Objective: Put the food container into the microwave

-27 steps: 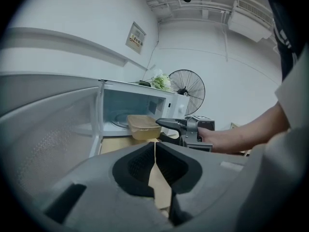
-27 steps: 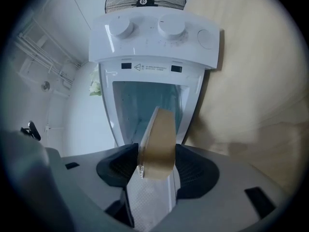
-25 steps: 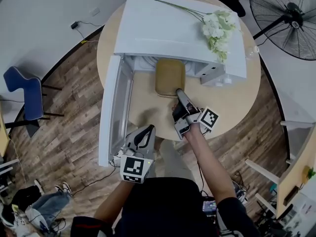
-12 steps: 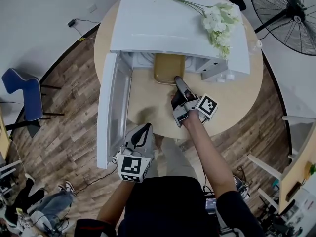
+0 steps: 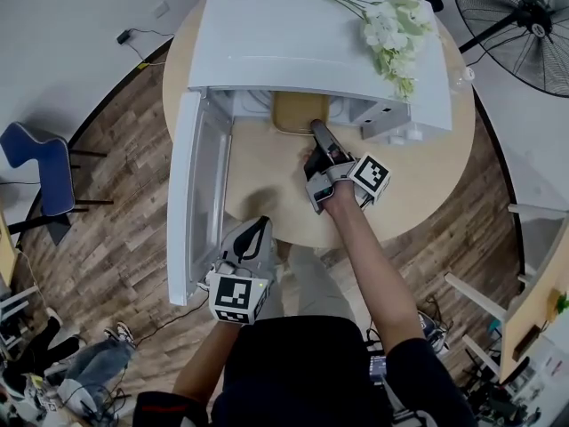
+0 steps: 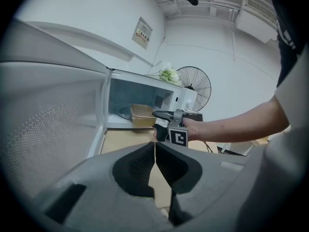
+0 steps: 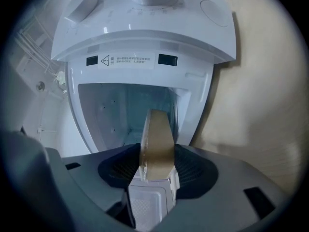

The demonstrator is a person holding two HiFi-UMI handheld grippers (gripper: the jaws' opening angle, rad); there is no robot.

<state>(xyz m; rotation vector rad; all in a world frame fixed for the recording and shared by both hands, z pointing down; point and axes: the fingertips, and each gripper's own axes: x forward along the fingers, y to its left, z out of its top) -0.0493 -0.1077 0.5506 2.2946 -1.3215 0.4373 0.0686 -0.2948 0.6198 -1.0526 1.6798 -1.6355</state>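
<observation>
**Inventory of Items by Count**

The scene contained one microwave (image 5: 311, 43) with one door (image 5: 197, 194), one food container (image 5: 296, 114), one table (image 5: 427, 176), one spray of white flowers (image 5: 391, 29), one standing fan (image 5: 524, 16) and one blue chair (image 5: 40, 163). Two claws were present: one left claw (image 5: 258, 227) and one right claw (image 5: 317, 132).

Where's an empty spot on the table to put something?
Bare table between door and right gripper, whose jaws have just been closing on the container; more right of it. Crowded at the microwave mouth.
</observation>
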